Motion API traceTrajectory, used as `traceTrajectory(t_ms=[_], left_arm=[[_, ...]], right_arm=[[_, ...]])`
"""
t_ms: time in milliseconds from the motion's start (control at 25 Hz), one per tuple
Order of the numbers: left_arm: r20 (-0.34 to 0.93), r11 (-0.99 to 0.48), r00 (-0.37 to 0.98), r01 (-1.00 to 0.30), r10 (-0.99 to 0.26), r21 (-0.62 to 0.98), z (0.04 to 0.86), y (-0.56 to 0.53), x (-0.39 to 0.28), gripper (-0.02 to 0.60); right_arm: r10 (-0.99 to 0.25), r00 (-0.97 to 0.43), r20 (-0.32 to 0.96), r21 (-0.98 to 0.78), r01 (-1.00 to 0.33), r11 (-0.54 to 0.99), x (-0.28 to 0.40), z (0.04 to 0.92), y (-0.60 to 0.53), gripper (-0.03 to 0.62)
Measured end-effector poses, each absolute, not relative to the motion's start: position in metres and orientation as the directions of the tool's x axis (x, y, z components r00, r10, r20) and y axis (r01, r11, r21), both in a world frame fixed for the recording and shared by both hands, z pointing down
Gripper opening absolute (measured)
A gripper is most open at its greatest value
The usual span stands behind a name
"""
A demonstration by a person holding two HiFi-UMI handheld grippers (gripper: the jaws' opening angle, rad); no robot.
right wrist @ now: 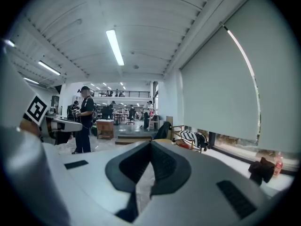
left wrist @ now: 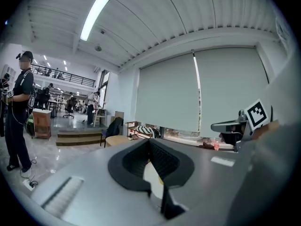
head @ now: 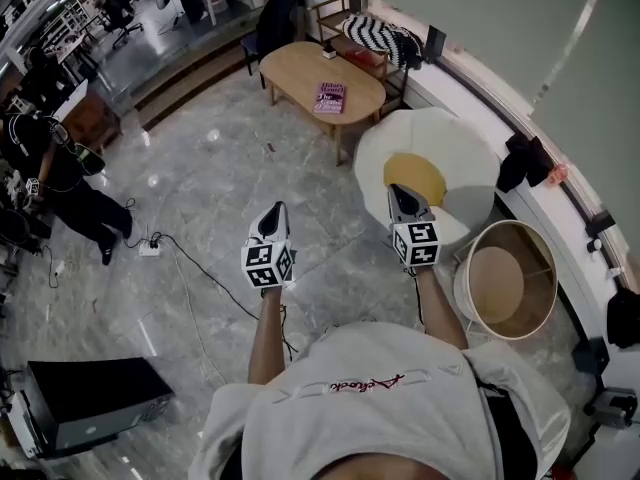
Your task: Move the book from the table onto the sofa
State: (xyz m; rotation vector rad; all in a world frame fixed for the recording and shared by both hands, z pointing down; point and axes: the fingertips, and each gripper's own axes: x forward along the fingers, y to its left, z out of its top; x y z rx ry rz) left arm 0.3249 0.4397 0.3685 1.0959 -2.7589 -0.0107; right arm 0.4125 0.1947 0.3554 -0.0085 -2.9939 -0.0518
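A pink book (head: 330, 97) lies flat on the far end of an oval wooden table (head: 296, 66), well ahead of me. Behind the table stands a wooden-framed seat with a black-and-white striped cushion (head: 378, 36). Closer to me, on the right, is a white fried-egg-shaped seat with a yellow centre (head: 440, 138). My left gripper (head: 275, 213) and right gripper (head: 401, 193) are held side by side over the floor, far short of the table. Both are shut, with nothing between the pads. In the left gripper view the jaws meet at the left gripper's tip (left wrist: 149, 142); the right gripper's (right wrist: 150, 144) jaws also meet.
A round wooden tub (head: 505, 283) stands at my right. A person in black (head: 60, 183) stands at the left. A cable with a power strip (head: 150, 249) runs across the marble floor. A black box (head: 90, 398) sits at the lower left, and a dark chair (head: 280, 13) stands beyond the table.
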Motion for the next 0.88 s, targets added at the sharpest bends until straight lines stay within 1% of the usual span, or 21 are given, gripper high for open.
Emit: traceTrajectory(t_ms=[320,880], left_arm=[[0.141,0.728,-0.717,-0.683,-0.683,0.059,0.361,0.419,0.336,0.009],[0.164,0.749,-0.733,-0.658,-0.660,0.071,0.376,0.390,0.363,0.009]], right_arm=[[0.016,-0.991,0.135,0.011,0.018,1.000,0.425,0.359,0.181,0.008],[0.064,-0.986,0.151,0.001,0.065,0.998,0.443,0.368,0.157,0.008]])
